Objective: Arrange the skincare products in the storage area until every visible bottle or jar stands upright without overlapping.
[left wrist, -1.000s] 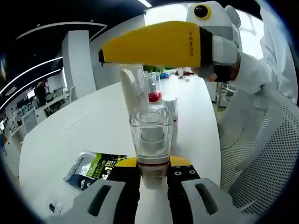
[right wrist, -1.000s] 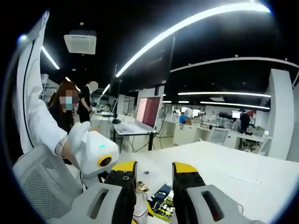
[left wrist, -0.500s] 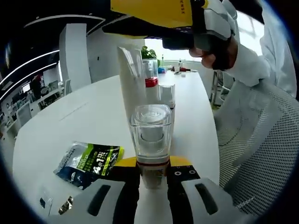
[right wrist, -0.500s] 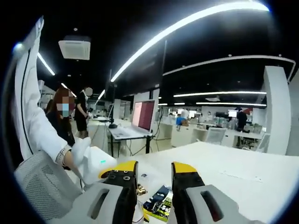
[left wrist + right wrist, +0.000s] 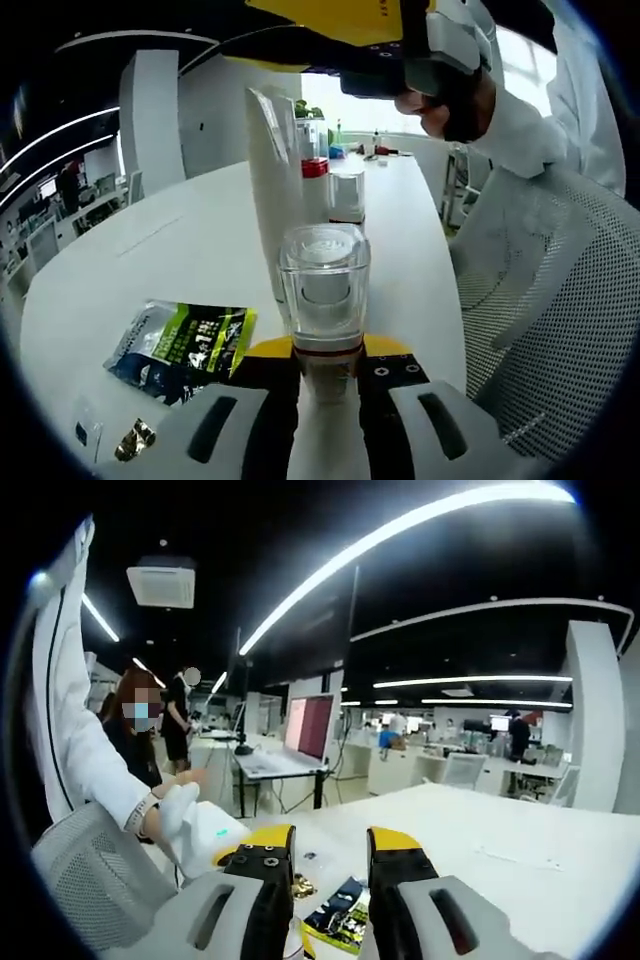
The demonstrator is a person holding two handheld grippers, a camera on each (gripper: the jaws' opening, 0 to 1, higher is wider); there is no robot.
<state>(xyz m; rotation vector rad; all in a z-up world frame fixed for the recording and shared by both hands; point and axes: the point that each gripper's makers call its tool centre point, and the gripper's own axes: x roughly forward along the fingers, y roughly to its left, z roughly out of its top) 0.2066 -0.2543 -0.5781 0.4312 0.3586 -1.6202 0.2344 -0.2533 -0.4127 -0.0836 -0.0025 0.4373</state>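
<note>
Your left gripper (image 5: 328, 368) pinches the base of a clear square-capped glass bottle with a brown lower band (image 5: 324, 300), upright over the near edge of the white round table (image 5: 190, 250); let go before it is seated, or nudge it forward, and it could topple into the tall white tube (image 5: 274, 190) just behind. The cap is thick and see-through with a white inner neck, so it looks top-heavy. Your right gripper (image 5: 318, 880) hangs spread and empty above the table.

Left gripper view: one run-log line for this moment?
left gripper: shut on clear-capped bottle, upright | right gripper: open, raised | white tube, two bottles behind: upright | sachet: flat on table
</note>
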